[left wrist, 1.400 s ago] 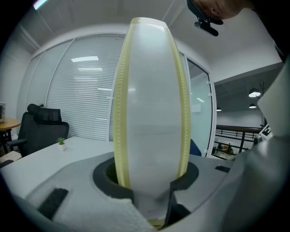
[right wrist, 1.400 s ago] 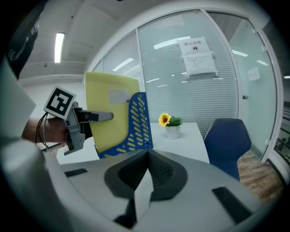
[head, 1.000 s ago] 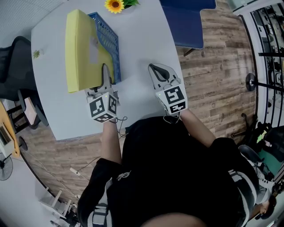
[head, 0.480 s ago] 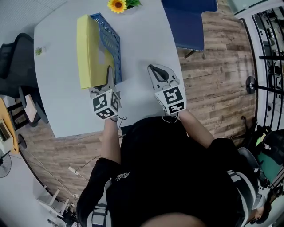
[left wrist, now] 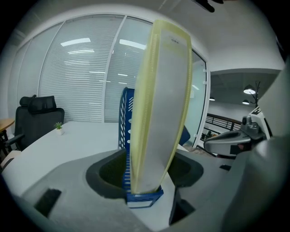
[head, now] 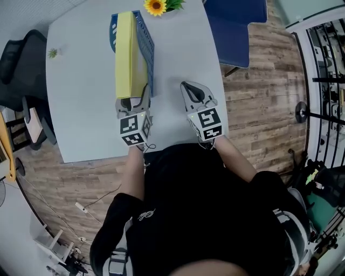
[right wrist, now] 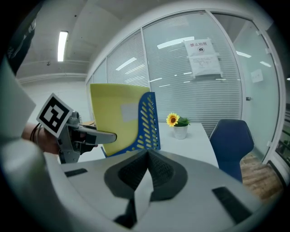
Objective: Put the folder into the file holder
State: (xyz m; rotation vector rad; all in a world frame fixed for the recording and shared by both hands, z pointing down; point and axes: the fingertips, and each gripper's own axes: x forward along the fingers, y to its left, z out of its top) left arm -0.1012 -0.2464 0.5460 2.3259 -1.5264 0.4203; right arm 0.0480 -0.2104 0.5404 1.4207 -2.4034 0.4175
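Now the blue perforated plastic file holder [head: 144,51] stands on the pale grey table [head: 81,108]. It holds the yellow plastic folder [head: 129,54], the only thing seen in it. The folder stands upright on its edge. In the head view the holder's slotted wall is on the folder's right and a lower blue lip on its left. Its long axis runs along the table, away from the person, with the far end toward the small sunflower pot [head: 158,6] and the near end toward the left gripper [head: 133,98].

In the left gripper view the folder's narrow near edge faces the camera and rises nearly straight. Its foot seems to sit in the holder's base, though the curved lens makes that hard to judge. The left gripper's jaws have just been opening and stand wide apart, one on each side of the folder's near end. Dark gaps show between the pads and the folder, so nothing is gripped. The right gripper [head: 186,86] sits near the holder, to its right and apart from it, jaws closed together on nothing.
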